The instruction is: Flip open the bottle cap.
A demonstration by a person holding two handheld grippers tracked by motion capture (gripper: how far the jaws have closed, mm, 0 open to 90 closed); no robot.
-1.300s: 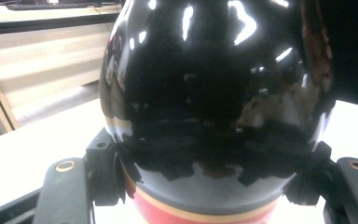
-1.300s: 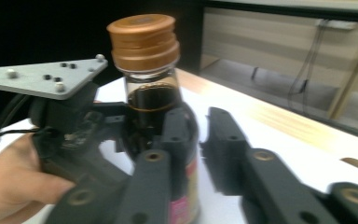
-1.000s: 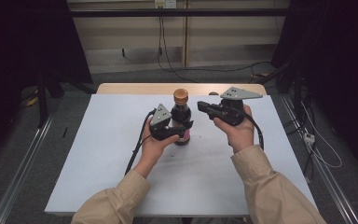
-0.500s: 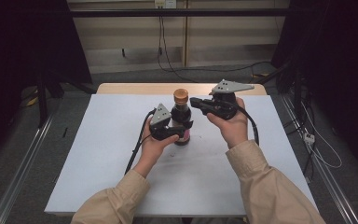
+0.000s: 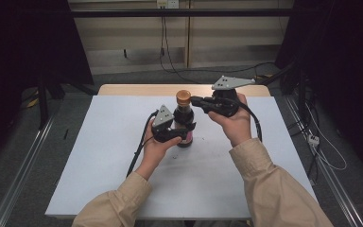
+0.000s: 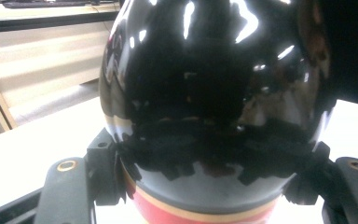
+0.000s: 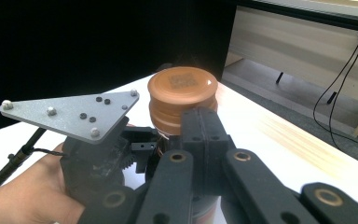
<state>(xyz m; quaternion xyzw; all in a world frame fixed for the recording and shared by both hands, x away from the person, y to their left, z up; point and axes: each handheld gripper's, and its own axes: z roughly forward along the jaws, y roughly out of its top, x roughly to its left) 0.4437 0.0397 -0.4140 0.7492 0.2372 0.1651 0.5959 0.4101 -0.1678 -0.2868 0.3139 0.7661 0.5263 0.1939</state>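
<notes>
Item: dark bottle [image 5: 184,124], upright mid-counter [image 5: 99,156] | left gripper [image 5: 172,134]: fingers clamped round bottle body | right gripper [image 5: 196,100]: fingers together, empty; risen since a second ago to the brown cap [image 7: 182,91] | reading: cap removal likely next.

The dark bottle [image 6: 209,93] looks like glossy glass, mirroring lights. Its brown cap [image 7: 182,88] is smooth plastic with a soft sheen. The left gripper [image 5: 182,132] is matt black plastic; its grey plate [image 7: 74,112] is dull metal. The table [image 5: 99,156] top is matt white, its far edge pale wood.
</notes>
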